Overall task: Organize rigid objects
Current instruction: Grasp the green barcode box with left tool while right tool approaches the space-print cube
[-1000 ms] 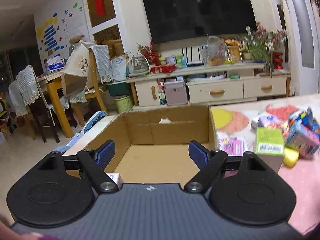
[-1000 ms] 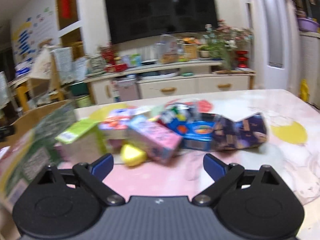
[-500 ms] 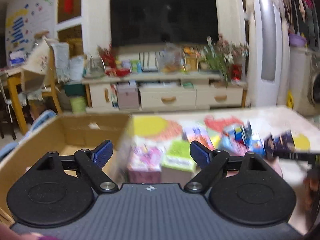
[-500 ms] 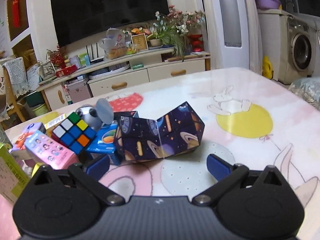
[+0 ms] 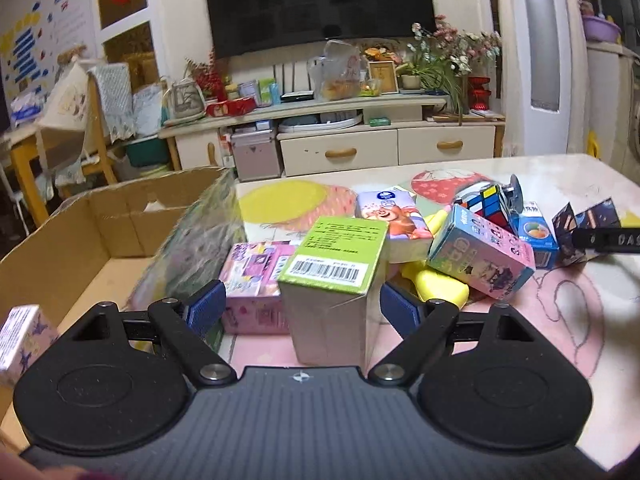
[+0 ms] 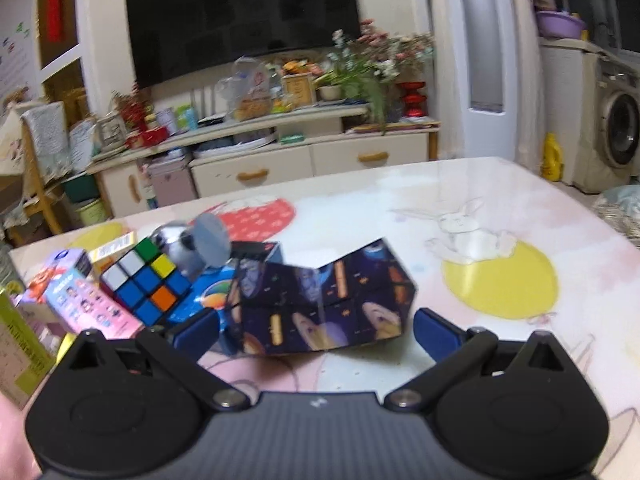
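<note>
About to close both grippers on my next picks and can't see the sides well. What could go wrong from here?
1. The green-topped box stands tall and upright between the open left gripper; an off-centre squeeze could tip it onto the pink box.
2. The dark folded cube looks hinged in the open right gripper; it may fold or slip.
3. The puzzle cube rests tilted on the pile beside it and could roll off if nudged.

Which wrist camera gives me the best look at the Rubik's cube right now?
The right wrist view: the Rubik's cube sits near and unobstructed there, one full face of coloured squares showing. In the left wrist view the Rubik's cube is farther off and half hidden behind the tilted blue and pink box.
</note>
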Tool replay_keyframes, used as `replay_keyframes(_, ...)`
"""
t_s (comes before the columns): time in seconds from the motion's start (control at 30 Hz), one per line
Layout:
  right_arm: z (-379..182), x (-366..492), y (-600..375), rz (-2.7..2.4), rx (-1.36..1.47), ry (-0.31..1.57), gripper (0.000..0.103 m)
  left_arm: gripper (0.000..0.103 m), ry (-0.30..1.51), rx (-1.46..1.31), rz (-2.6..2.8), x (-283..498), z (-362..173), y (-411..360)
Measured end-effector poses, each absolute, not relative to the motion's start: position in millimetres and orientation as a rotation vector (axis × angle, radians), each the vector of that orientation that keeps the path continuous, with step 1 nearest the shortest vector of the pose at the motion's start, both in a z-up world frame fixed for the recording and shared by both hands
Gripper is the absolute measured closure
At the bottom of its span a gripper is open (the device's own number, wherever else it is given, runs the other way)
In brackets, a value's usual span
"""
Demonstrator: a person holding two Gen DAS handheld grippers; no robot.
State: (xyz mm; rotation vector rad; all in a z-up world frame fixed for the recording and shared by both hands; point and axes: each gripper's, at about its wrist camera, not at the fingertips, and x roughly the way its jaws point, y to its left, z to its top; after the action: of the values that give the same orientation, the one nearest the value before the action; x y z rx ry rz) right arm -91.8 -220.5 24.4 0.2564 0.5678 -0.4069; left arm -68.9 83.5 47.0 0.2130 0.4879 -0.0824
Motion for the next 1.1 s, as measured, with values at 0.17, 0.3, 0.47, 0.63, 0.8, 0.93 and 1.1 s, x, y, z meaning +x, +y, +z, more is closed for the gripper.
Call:
replay_keyframes(0.17,34.8,-96.2,-214.5,-0.358,0.261,0.519,0.001,0.0,0.518,0.228,-0.081,-49.8,30.3,75.9)
replay_keyframes(0.3,45.0,-97.4,-201.1,-0.243,0.232,0.469,0.001,0.0,0.534,0.236,-0.084,-41.5,23.5,70.1)
replay_keyframes(0.47,46.2,-90.2,-184.6,-0.126,0.169,0.484,0.001,0.004,0.554,0.235,-0.08,-35.9,18.2,63.6)
replay_keyframes(0.63,42.6,-89.6,-197.9,-0.292,0.139,0.497,0.001,0.016,0.577,0.231,-0.069,-29.8,17.3,62.9)
replay_keyframes(0.8,31.4,-88.4,-206.8,-0.384,0.145,0.534,0.001,0.033,0.582,0.245,-0.069,-34.6,20.2,57.7)
replay_keyframes(0.93,34.6,-92.3,-219.0,-0.415,0.174,0.492,0.001,0.041,0.594,0.196,-0.093,-39.0,25.5,62.4)
replay_keyframes(1.1,30.7,-96.0,-263.7,-0.401,0.382,0.492,0.001,0.041,0.622,0.152,-0.11,-40.4,22.9,70.4)
